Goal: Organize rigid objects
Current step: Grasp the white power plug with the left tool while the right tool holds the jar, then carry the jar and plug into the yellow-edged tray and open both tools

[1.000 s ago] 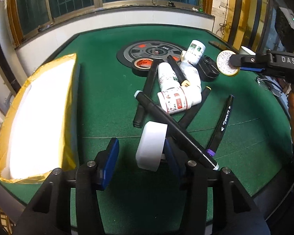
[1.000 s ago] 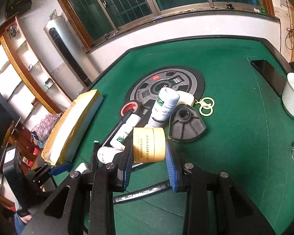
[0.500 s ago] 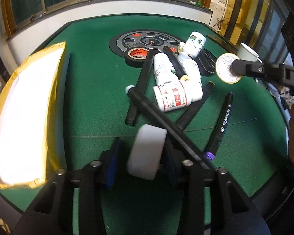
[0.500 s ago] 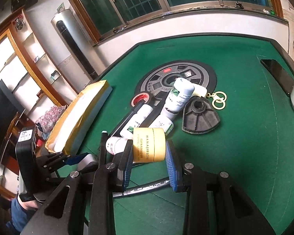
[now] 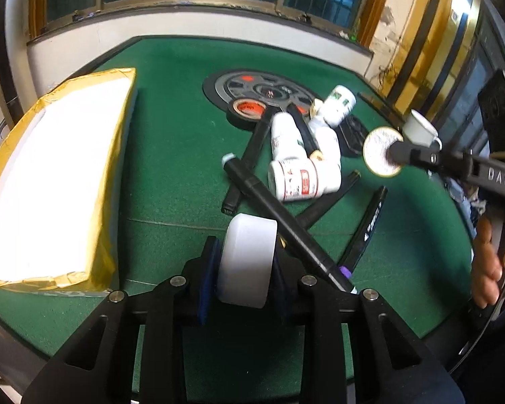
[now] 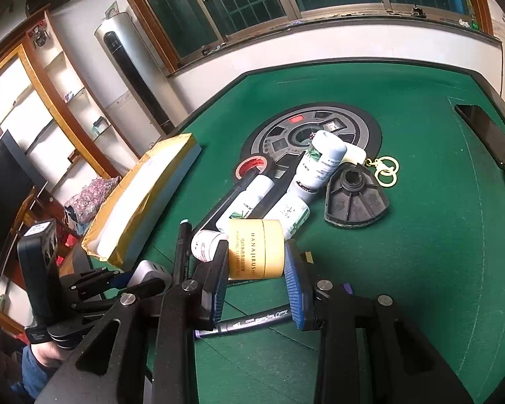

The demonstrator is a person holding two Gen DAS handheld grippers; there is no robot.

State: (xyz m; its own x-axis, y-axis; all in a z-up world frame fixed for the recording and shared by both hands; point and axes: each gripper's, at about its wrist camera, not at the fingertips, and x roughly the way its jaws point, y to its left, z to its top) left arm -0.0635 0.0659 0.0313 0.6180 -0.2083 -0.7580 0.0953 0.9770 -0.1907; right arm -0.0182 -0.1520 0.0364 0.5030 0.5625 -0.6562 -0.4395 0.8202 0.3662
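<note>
My left gripper [image 5: 244,262] is shut on a white round jar [image 5: 247,259], held on its side just above the green table. My right gripper [image 6: 255,269] is shut on a yellow HANAJIRUSHI jar [image 6: 255,248], held above the pile; the jar's round end also shows in the left wrist view [image 5: 382,151]. The pile holds white pill bottles [image 5: 303,178], several black markers [image 5: 276,212] and a roll of black tape [image 5: 249,109]. The left gripper shows in the right wrist view [image 6: 118,277] at lower left.
A yellow-taped open box [image 5: 50,181] with a white inside lies at the left. A round grey centre plate [image 6: 311,134], a black fan-shaped part [image 6: 355,200], gold key rings [image 6: 385,170], a black phone [image 6: 483,129] and a white cup [image 5: 421,129] are on the table.
My left gripper has shut on the white jar and raised it slightly, turning toward the box. My right gripper has kept the yellow jar and drifted back from the pile.
</note>
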